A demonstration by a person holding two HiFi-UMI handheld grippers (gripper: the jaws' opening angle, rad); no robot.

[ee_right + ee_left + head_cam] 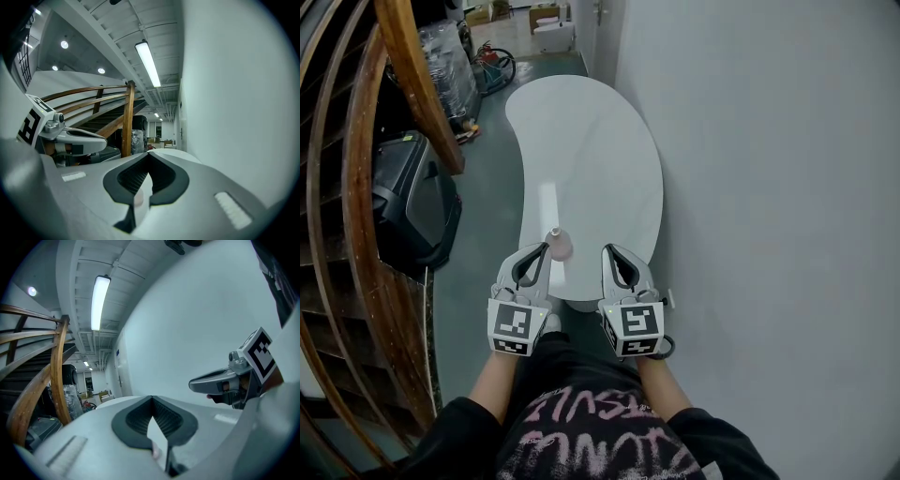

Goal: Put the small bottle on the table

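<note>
A small pinkish bottle (558,244) with a pale cap stands upright near the front end of the white kidney-shaped table (591,150). My left gripper (541,250) is shut, its tips right beside the bottle's left side, with nothing between them. My right gripper (610,249) is shut too, a short way to the bottle's right over the table. In the left gripper view the jaws of the left gripper (152,398) meet at the tip, and the right gripper (220,383) shows alongside. In the right gripper view the right gripper (149,155) is likewise closed and empty.
A plain white wall (769,187) runs close along the table's right side. A curved wooden stair railing (412,84) and a black case (412,202) on the floor stand to the left. Clutter (487,66) lies on the floor beyond the table's far end.
</note>
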